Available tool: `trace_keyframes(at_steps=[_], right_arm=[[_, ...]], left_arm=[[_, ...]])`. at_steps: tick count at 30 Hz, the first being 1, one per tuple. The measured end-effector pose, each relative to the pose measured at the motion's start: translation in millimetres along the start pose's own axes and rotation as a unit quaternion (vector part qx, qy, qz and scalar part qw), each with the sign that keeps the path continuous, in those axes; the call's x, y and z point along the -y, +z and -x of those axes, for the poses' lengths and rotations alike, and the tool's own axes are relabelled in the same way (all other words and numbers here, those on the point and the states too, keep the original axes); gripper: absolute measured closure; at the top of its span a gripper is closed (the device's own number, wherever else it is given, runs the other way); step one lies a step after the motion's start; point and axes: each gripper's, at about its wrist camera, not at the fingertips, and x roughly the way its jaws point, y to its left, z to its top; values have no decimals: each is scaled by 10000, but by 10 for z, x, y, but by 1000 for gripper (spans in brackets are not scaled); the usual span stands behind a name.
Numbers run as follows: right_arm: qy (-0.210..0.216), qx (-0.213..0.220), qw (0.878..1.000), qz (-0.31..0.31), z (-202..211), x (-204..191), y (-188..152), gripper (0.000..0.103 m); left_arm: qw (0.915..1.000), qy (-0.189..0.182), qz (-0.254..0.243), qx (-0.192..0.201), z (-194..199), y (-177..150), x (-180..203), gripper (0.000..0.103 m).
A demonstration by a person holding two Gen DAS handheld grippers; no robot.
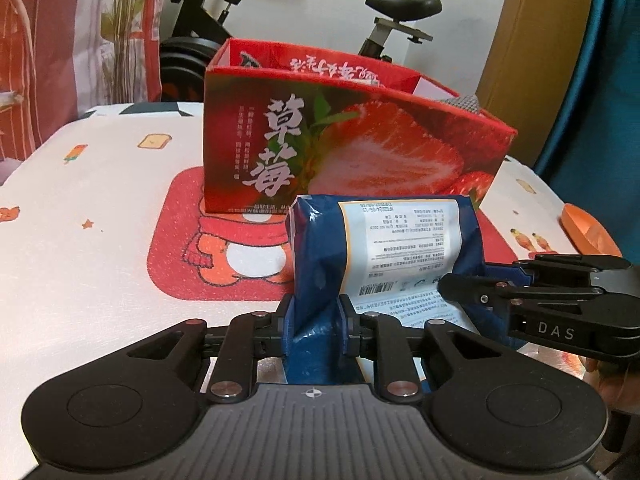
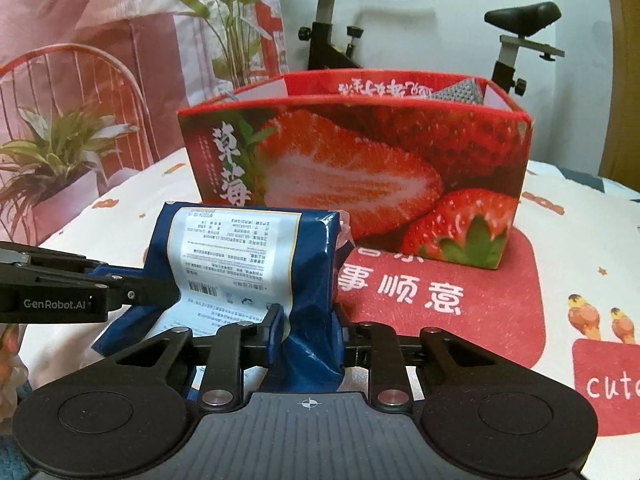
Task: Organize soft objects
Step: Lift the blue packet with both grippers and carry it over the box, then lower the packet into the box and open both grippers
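A soft blue packet with a white printed label (image 1: pixel 384 248) is held up in front of a red strawberry box (image 1: pixel 352 140). My left gripper (image 1: pixel 318 320) is shut on the packet's left near end. My right gripper (image 2: pixel 308 324) is shut on its right near end; the packet (image 2: pixel 248 256) shows in the right wrist view before the box (image 2: pixel 360 172). The right gripper also shows in the left wrist view (image 1: pixel 560 300), and the left gripper shows in the right wrist view (image 2: pixel 80 292). A grey soft item (image 1: pixel 464 103) pokes out of the open box.
The box stands on a red mat (image 2: pixel 460 292) on a white patterned tablecloth (image 1: pixel 80 220). An orange object (image 1: pixel 588 232) lies at the table's right edge. An exercise bike (image 2: pixel 516 36) and potted plants (image 2: pixel 52 152) stand behind the table.
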Motion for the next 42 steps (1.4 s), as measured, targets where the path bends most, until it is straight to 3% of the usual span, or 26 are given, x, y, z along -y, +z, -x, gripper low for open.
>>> trace_keyframes(at_steps=[6, 11, 17, 23, 31, 42], right_arm=[[13, 216, 9998, 17, 171, -37, 37, 81], [18, 608, 9981, 67, 383, -58, 194, 81], [-4, 1134, 9933, 235, 579, -13, 650, 81], [-81, 1348, 9906, 206, 431, 226, 1275, 81], [-362, 974, 9935, 469, -271, 498, 1902, 81], [-701, -50, 9967, 404, -1120, 813, 2237, 81]], left_arm=[[9998, -18, -37, 217, 127, 68, 65, 80], [9977, -119, -42, 664, 325, 340, 95, 80], [9932, -148, -255, 1123, 385, 817, 177, 80], [9910, -210, -219, 1305, 145, 1389, 99, 80], [9949, -355, 118, 941, -641, 2006, -205, 80], [9991, -142, -77, 383, -1328, 2175, -302, 80]])
